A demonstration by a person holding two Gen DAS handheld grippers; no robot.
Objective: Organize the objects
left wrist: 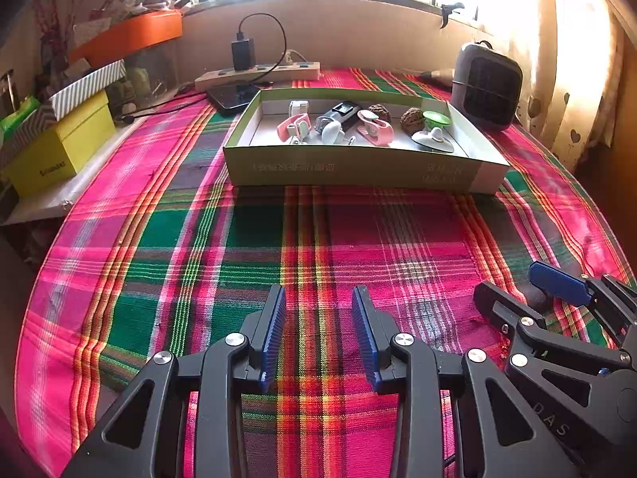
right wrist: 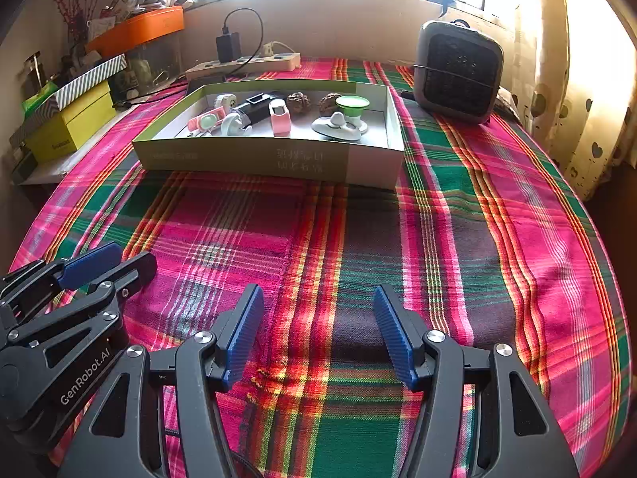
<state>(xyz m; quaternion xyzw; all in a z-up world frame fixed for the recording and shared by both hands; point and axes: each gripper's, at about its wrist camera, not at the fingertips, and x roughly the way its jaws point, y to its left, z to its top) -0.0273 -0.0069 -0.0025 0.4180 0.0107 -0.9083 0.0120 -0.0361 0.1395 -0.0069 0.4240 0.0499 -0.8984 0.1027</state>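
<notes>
surface (right wrist: 458,239): cloth-covered; carries the rest.
box (right wrist: 247,159): on surface, far half, centre-left.
in box, L to R: clip (right wrist: 205,121), roll (right wrist: 226,101), hook (right wrist: 235,123), stamp (right wrist: 258,107), toy car (right wrist: 280,117), 2 walnuts (right wrist: 298,101), suction disc (right wrist: 338,125) w/ cup (right wrist: 352,105) behind it.
heater (right wrist: 458,75): R of box, far-R corner of surface.
power strip (right wrist: 247,64): behind box, by wall; charger (right wrist: 228,46) plugged on top.
phone (left wrist: 233,97): betw. strip & box, at box's far-L corner.
stacked boxes (right wrist: 75,119): L of surface, on side shelf.
left claw (left wrist: 318,310): near edge, over surface, L of right claw.
right claw (right wrist: 318,306): near edge, just beside left claw.
</notes>
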